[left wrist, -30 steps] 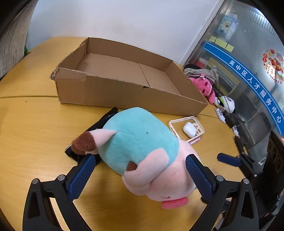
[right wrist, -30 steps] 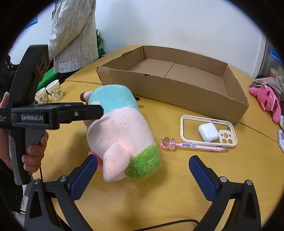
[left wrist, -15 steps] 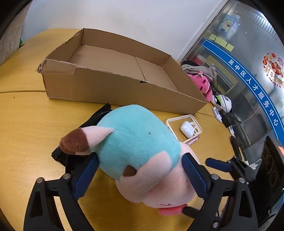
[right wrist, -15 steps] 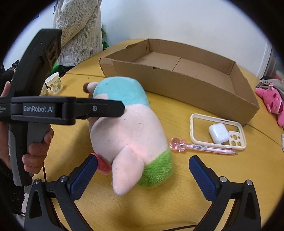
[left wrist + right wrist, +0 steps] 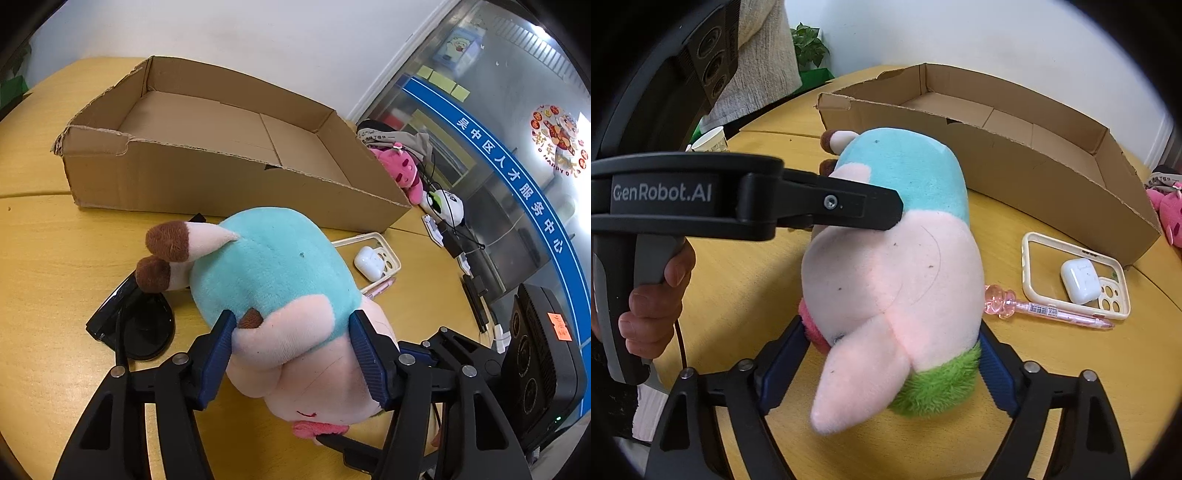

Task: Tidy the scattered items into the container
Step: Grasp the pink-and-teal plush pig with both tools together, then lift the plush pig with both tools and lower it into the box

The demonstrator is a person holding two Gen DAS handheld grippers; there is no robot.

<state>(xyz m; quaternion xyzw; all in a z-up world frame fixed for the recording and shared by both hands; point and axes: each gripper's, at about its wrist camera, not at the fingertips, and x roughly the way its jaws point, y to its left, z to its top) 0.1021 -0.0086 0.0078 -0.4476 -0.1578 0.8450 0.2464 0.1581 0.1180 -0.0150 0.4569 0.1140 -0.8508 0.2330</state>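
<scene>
A plush toy (image 5: 273, 280) with a teal body, pink head and green tuft lies on the wooden table (image 5: 55, 258). My left gripper (image 5: 291, 350) is shut on its middle. My right gripper (image 5: 890, 365) is shut on its head end (image 5: 897, 288), near the tuft. The open cardboard box (image 5: 221, 122) stands empty just behind the toy and also shows in the right wrist view (image 5: 997, 122). A cream phone case (image 5: 1075, 273) with a white earbud case (image 5: 1080, 280) on it and a pink pen (image 5: 1049, 306) lie to the right.
Black sunglasses (image 5: 136, 321) lie left of the toy. A pink plush (image 5: 400, 171) and cables sit beyond the box's right end. A paper cup (image 5: 709, 140) and a standing person are at the far left. A glass wall is to the right.
Both grippers moved in around the plush toy and closed on it, the left on its middle and the right on its head end. The toy now appears slightly raised.
</scene>
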